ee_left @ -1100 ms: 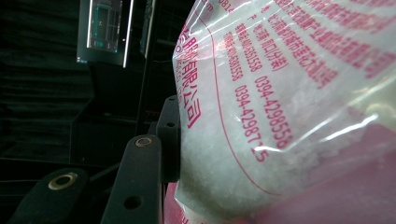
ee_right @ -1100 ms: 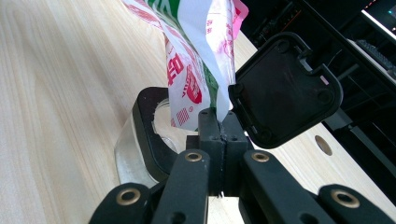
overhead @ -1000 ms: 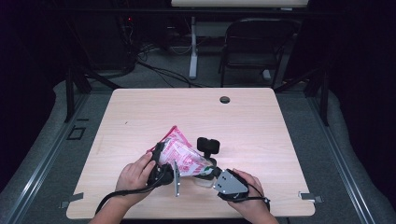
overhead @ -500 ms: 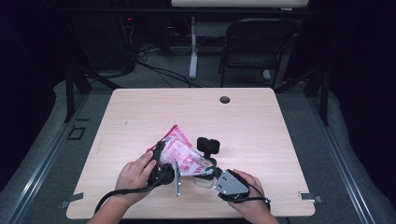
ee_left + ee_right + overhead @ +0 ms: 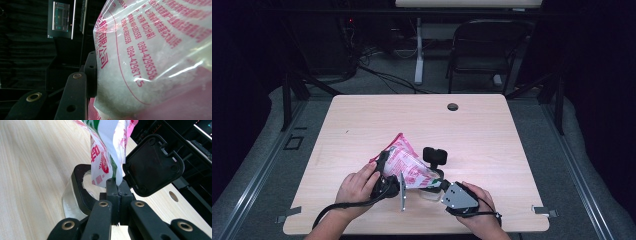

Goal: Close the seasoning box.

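Note:
A clear plastic bag [image 5: 406,164] with pink print, holding white granules, is held tilted above the table's near middle. My left gripper [image 5: 385,172] is shut on the bag's body; in the left gripper view a black finger [image 5: 90,72] presses into the bag [image 5: 155,62] and the other jaw is hidden behind it. My right gripper [image 5: 119,188] is shut on the bag's lower corner [image 5: 106,152]. Right under that corner stands a small clear jar [image 5: 70,203] with a black rim, its hinged black lid [image 5: 152,165] flipped open. In the high view the right gripper [image 5: 438,184] sits by the jar [image 5: 428,194], with the lid [image 5: 435,155] behind.
The wooden table [image 5: 522,150] has a round cable hole [image 5: 453,106] near its far edge. A dark chair [image 5: 484,47] and cables lie on the floor beyond the table. Both hands rest close to the table's near edge.

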The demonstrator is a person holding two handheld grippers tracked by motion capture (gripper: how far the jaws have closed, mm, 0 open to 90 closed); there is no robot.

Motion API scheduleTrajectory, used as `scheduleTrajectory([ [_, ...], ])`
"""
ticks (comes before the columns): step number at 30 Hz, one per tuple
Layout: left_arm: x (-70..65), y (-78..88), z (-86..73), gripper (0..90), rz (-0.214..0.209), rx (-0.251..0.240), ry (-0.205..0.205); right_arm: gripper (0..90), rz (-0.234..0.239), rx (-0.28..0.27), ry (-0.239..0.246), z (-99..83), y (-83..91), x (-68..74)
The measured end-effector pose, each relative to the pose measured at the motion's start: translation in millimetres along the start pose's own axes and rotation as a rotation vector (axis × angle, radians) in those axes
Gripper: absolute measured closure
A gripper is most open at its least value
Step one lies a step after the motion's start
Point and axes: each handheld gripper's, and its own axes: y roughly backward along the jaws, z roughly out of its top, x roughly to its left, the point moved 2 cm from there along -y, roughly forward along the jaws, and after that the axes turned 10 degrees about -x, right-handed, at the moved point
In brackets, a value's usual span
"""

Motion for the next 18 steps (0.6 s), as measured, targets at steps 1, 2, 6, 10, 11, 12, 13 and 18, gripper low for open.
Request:
scheduleTrajectory([
  [1,0.1,0.0,0.1,64.3,0.001,0.000,-0.001,90.0,0.001,0.001,0.001,-0.1,0.1,0.1],
  [2,0.2,0.1,0.0,64.3,0.000,0.000,-0.003,90.0,0.001,0.001,0.001,-0.1,0.1,0.1],
  [6,0.9,0.4,0.4,64.3,0.003,0.000,-0.008,90.0,0.000,-0.001,-0.001,-0.4,0.0,0.5],
  [10,1.4,0.9,1.1,64.4,0.008,0.000,-0.014,90.0,0.000,0.001,0.000,-0.7,0.0,0.9],
  [11,1.6,1.0,1.3,64.4,0.010,-0.001,-0.015,90.0,-0.001,0.001,0.000,-0.7,0.1,0.7],
  [12,1.9,1.2,1.5,64.4,0.011,-0.001,-0.016,90.0,-0.002,0.001,-0.001,-0.8,0.2,0.6],
  [13,1.9,1.4,1.6,64.4,0.013,0.000,-0.017,90.0,-0.003,0.000,-0.001,-0.7,0.3,0.4],
  [18,1.8,1.7,2.0,64.4,0.014,-0.005,-0.020,90.0,-0.005,-0.001,-0.003,-0.7,0.8,0.7],
])
